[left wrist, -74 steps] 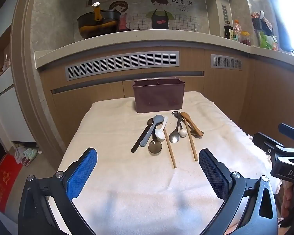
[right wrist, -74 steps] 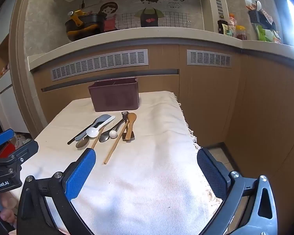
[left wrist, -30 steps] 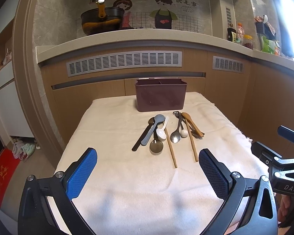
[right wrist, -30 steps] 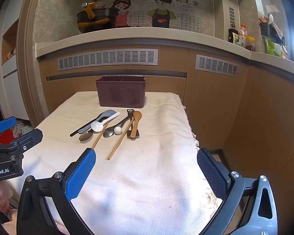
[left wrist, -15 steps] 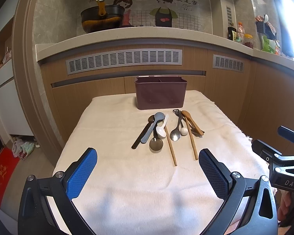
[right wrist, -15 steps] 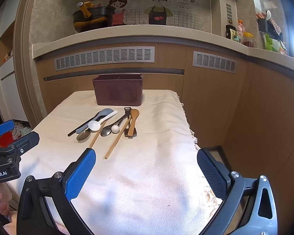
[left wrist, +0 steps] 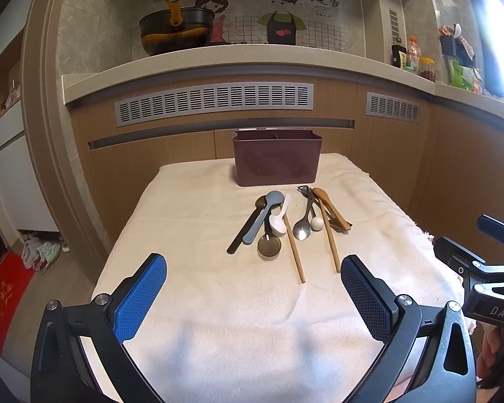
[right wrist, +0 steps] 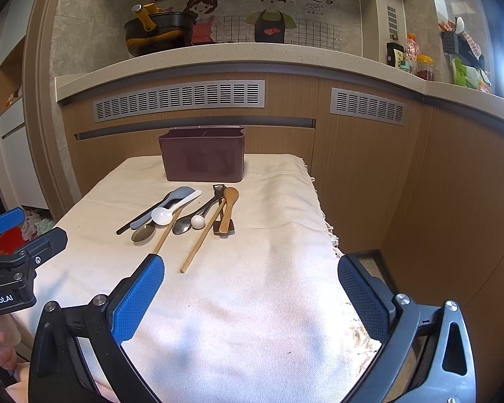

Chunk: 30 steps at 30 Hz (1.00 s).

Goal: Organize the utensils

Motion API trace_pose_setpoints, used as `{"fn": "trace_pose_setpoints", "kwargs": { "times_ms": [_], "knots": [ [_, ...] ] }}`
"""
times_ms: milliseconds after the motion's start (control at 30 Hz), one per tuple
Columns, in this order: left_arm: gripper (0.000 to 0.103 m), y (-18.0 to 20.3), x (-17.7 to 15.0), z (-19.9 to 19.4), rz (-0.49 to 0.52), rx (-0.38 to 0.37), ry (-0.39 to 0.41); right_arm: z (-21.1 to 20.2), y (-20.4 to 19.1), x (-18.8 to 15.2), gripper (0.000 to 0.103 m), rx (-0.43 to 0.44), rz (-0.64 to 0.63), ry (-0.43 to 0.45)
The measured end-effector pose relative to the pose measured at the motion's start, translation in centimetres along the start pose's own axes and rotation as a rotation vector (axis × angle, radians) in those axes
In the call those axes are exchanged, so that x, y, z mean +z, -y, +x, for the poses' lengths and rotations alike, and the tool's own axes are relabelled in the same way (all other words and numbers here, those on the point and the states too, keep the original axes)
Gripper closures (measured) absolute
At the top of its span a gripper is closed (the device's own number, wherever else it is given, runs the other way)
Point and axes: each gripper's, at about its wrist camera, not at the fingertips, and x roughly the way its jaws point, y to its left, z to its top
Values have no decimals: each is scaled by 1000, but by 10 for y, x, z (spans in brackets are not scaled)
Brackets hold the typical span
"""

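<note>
With both the left tool and right tool spread wide and empty, one wooden chopstick short of the maroon caddy is best pinched mid-shaft.

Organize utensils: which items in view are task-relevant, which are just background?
Task items:
- maroon caddy
- grey spoon
- white spoon
- metal spoon
- wooden spoon
- two chopsticks
- left gripper and right gripper, both open

Background:
- pot on counter
- bottles and jar
- white cloth
</note>
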Motion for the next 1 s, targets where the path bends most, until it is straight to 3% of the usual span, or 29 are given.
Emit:
{"fn": "trace_pose_setpoints", "kwargs": {
  "times_ms": [533,667,833,1000],
  "knots": [
    [0,0,0,3,2,-4,-5,3,4,2,0,9,17,-4],
    [0,-4,2,10,-8,-47,-29,11,5,6,0,29,13,-17],
    [0,-18,18,31,-68,-83,-67,31,8,32,0,56,0,-12],
    [0,-36,50,56,-141,-25,-28,73,5,70,0,49,-53,-16]
  ]
}}
